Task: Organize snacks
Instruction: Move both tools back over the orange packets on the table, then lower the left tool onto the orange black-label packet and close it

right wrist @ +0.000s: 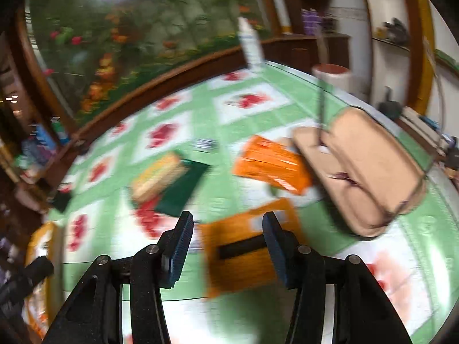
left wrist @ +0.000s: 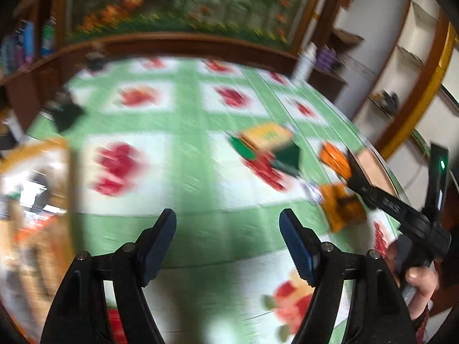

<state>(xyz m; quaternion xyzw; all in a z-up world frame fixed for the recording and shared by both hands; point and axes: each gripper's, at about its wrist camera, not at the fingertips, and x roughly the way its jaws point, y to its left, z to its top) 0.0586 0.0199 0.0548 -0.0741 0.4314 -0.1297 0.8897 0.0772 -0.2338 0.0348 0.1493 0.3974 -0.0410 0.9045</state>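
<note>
Left wrist view, left gripper (left wrist: 228,223) fingers apart, empty

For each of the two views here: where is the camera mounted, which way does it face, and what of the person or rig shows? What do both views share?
Left wrist: sits on the left gripper, looking down over the green floral tablecloth; its open fingers show, plus the right gripper and a hand.
Right wrist: sits on the right gripper, angled down at an orange packet and beige tray; open fingers show.
Shared: tablecloth, green-and-yellow packet, orange packets.
</note>
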